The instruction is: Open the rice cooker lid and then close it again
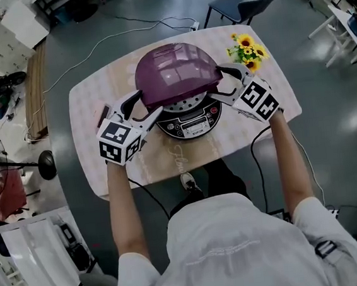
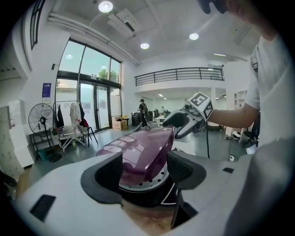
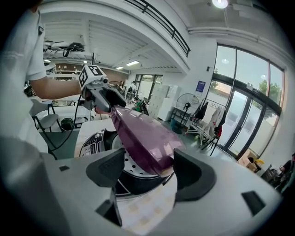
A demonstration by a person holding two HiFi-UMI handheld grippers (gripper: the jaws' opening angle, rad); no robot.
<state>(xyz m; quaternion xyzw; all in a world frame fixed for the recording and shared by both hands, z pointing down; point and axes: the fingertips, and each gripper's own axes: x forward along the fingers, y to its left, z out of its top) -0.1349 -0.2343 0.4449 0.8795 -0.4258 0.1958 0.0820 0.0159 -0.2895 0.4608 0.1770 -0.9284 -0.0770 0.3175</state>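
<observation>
So, both claws are hanging wide open, gripping nothing. The left gripper and right gripper are each straddling a side edge of the purple lid. It's standing half-raised over the rice cooker, mid-table, with flowers at the far right corner.

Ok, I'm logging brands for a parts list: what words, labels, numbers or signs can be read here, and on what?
"SUPOR" (small, probably reads so): on the rice cooker's front panel.
Cursive script on the tablecloth: too faint to read.
Blue wall sign beside the windows: too small to read.
Button labels on the panel: too small to read.
</observation>
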